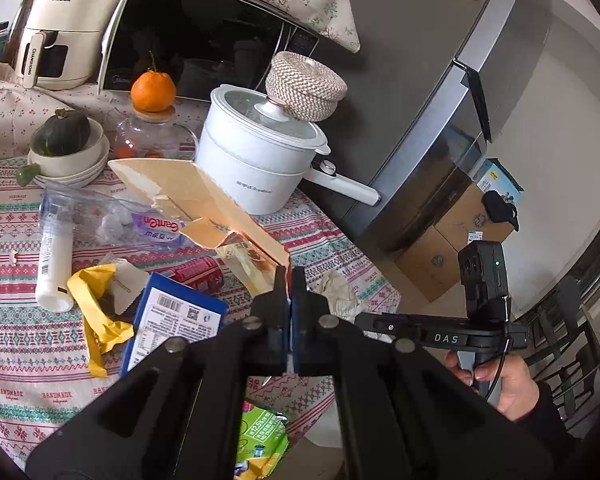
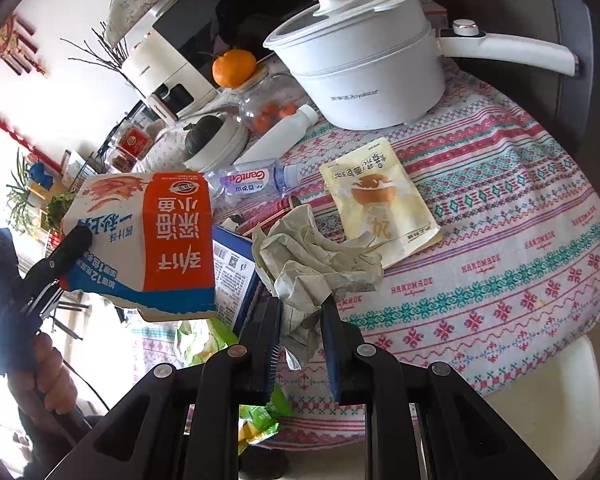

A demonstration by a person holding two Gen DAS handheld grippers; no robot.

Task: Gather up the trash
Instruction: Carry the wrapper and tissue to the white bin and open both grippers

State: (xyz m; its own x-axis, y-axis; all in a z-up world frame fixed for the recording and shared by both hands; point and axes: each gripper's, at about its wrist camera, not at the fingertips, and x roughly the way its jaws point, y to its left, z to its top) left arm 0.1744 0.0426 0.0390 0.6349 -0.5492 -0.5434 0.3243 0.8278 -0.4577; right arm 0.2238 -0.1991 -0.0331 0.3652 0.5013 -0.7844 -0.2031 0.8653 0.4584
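Both grippers hold trash lifted off the table (image 2: 500,208): left gripper (image 1: 289,280) clamps a torn carton (image 2: 148,240), right gripper (image 2: 300,312) pinches crumpled paper (image 2: 316,256).
Much remains on the table: plastic bottle (image 2: 256,180), snack pouch (image 2: 380,200), yellow wrapper (image 1: 96,308), blue box (image 1: 176,320).

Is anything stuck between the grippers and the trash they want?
No. The left gripper is already shut on the torn orange carton, and the right gripper is shut on the crumpled paper. Nothing sits between either gripper and its piece. No trash bin shows in either view.
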